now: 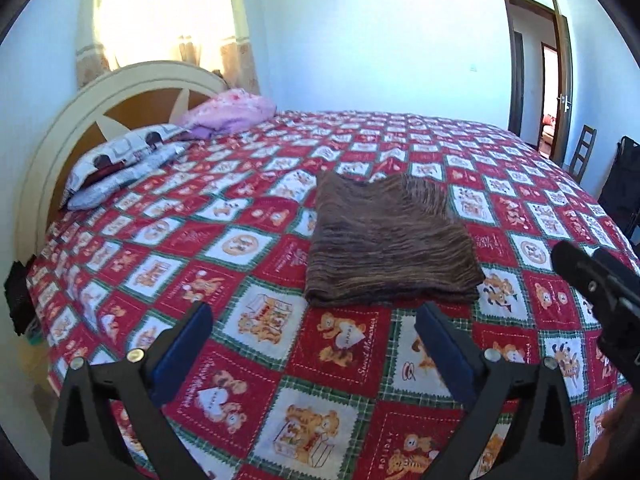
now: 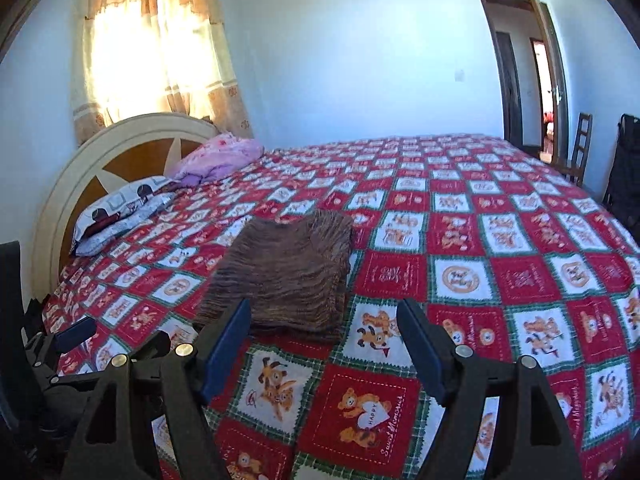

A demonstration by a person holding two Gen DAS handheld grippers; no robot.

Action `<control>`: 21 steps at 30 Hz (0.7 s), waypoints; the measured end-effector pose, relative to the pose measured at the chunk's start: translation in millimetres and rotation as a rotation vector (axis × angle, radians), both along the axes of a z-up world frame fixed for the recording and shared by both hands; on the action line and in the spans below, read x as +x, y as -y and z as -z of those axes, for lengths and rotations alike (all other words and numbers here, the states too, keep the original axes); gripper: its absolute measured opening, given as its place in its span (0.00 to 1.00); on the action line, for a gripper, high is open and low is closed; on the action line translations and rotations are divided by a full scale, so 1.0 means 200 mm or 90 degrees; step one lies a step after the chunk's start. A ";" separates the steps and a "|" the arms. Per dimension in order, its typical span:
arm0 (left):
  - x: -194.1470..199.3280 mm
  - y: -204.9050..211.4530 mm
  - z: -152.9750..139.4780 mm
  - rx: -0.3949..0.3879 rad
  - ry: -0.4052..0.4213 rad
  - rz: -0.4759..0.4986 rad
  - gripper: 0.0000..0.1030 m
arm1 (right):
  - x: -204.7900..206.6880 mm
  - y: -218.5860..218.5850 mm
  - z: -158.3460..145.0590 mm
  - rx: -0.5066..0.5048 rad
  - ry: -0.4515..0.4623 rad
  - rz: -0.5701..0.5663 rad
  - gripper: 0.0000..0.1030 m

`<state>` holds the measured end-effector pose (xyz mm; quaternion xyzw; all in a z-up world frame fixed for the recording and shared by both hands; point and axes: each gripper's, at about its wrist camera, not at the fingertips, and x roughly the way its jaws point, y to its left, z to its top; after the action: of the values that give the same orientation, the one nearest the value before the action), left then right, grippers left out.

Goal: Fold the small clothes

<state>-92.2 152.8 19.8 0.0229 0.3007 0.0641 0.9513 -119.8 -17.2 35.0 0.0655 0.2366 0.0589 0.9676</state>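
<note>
A brown striped garment (image 1: 390,240) lies folded in a neat rectangle on the red teddy-bear bedspread (image 1: 248,360). It also shows in the right wrist view (image 2: 288,276). My left gripper (image 1: 316,312) is open and empty, held just short of the garment's near edge. My right gripper (image 2: 324,308) is open and empty, with its left finger in front of the garment's near corner. The right gripper shows at the right edge of the left wrist view (image 1: 596,280). The left gripper shows at the lower left of the right wrist view (image 2: 76,336).
Pillows (image 1: 120,160) and a pink bundle (image 1: 232,112) lie by the round headboard (image 1: 60,136) at the far left. A curtained window (image 2: 156,52) is behind it. An open door (image 1: 560,72), a wooden chair (image 1: 582,152) and a black object (image 1: 624,184) stand at the right.
</note>
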 end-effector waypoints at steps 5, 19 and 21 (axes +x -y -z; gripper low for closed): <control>-0.07 -0.04 -0.06 -0.023 0.021 -0.010 1.00 | -0.14 -0.02 -0.11 -0.019 0.061 0.017 0.76; -0.18 -0.03 -0.16 0.022 0.080 -0.021 1.00 | -0.30 -0.07 -0.23 -0.055 0.144 0.059 0.87; -0.18 -0.03 -0.15 0.023 0.079 -0.022 1.00 | -0.30 -0.06 -0.22 -0.053 0.139 0.062 0.87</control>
<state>-128.8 158.2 50.8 0.0309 0.2405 0.0871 0.9662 -179.2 -4.9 79.5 0.0301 0.1287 0.0087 0.9912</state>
